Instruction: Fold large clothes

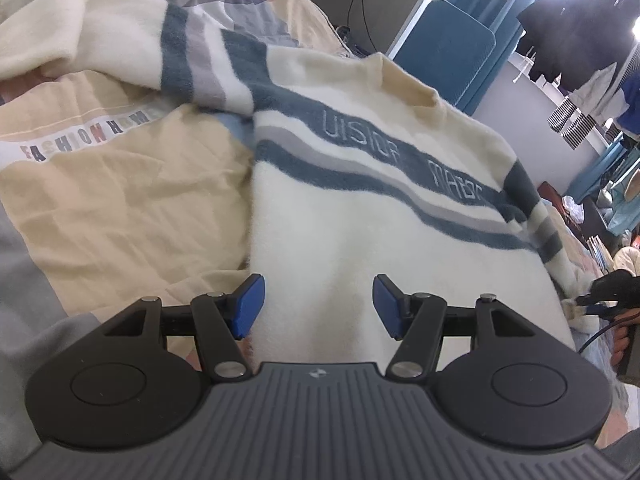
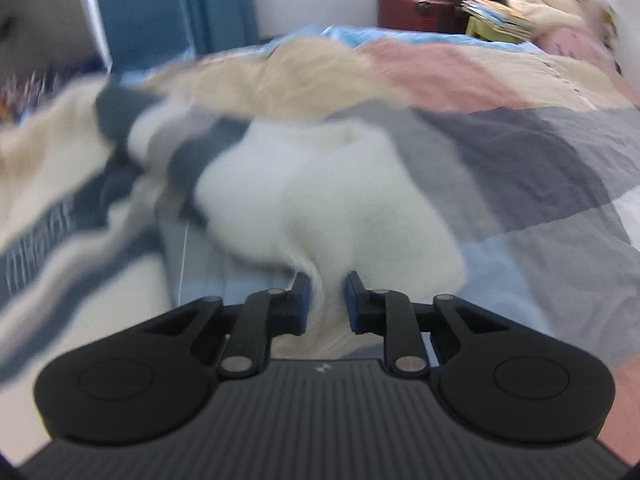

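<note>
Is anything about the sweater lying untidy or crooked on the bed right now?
Yes. The sweater lies mostly flat, but its left sleeve sprawls crumpled across the quilt, away from the body. The other sleeve cuff sits bunched between the right gripper pads.

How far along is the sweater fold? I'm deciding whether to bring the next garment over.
Barely begun. Done: the sweater lies spread flat on the bedspread, no fold made. In hand: the right gripper has its jaws pinched on the white cuff of the sleeve; the left gripper hovers open over the hem. Left: both sleeves folded in, then the body.
</note>
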The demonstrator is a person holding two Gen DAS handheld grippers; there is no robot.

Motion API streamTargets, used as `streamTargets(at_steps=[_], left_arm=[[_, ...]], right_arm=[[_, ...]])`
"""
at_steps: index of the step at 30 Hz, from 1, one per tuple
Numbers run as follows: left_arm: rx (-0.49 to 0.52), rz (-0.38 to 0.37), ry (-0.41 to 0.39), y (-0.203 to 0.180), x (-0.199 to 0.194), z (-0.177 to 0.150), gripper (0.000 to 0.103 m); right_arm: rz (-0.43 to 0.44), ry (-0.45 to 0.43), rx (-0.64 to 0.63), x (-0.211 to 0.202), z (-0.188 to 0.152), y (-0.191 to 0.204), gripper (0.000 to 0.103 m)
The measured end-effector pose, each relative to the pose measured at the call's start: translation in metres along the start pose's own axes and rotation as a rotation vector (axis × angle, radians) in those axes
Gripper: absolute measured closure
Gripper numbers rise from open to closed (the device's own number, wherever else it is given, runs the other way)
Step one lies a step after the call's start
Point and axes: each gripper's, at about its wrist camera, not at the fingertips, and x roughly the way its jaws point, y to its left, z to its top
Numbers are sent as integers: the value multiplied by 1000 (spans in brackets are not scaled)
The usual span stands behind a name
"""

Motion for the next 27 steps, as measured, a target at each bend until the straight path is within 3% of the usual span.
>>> streamTargets(at_steps=[6, 14, 17, 27], left_arm=[[-34, 24, 8, 8, 3, 0, 38], [-45, 34, 15, 10, 9, 3, 38], [-25, 40, 26, 5, 14, 3, 38], [5, 120, 44, -1, 22, 1, 38]], right_arm=[[-52, -100, 17, -16, 43, -50, 84], [-47, -215, 224, -27, 95, -160, 87], [-79, -251, 223, -25, 104, -179, 96], [-43, -137, 211, 40, 73, -203, 95]])
